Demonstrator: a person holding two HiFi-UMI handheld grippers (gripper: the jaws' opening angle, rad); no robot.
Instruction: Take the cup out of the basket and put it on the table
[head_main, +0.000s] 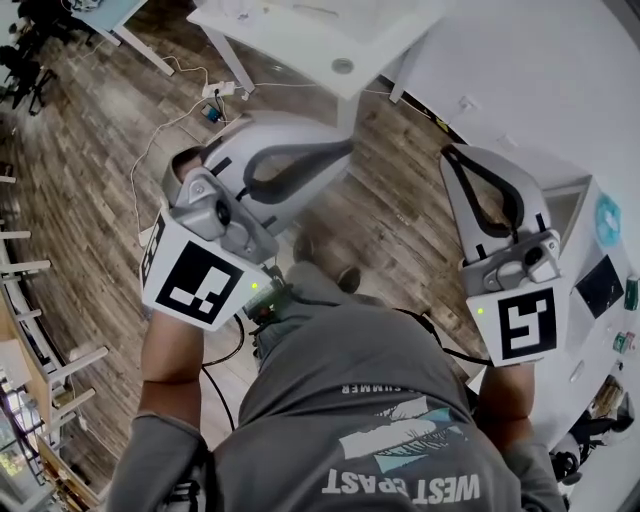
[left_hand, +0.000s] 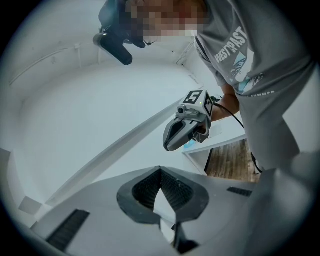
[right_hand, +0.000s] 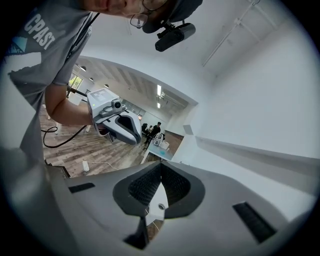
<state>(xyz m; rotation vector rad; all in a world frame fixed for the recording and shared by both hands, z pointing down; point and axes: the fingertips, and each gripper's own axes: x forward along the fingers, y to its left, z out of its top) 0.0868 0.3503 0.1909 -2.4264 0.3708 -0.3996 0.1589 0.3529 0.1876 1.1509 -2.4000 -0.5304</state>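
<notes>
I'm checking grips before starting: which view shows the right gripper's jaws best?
The right gripper view: there the right gripper has jaws closed tip to tip, nothing between. The head view shows it from behind and above; the left gripper view shows it small and side-on.

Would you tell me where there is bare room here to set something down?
The white table ahead is bare around its round cap. The desk at right is crowded with small items. Cables clutter the floor at left.

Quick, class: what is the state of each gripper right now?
Left gripper: closed, holding nothing.
Right gripper: closed, holding nothing.
</notes>
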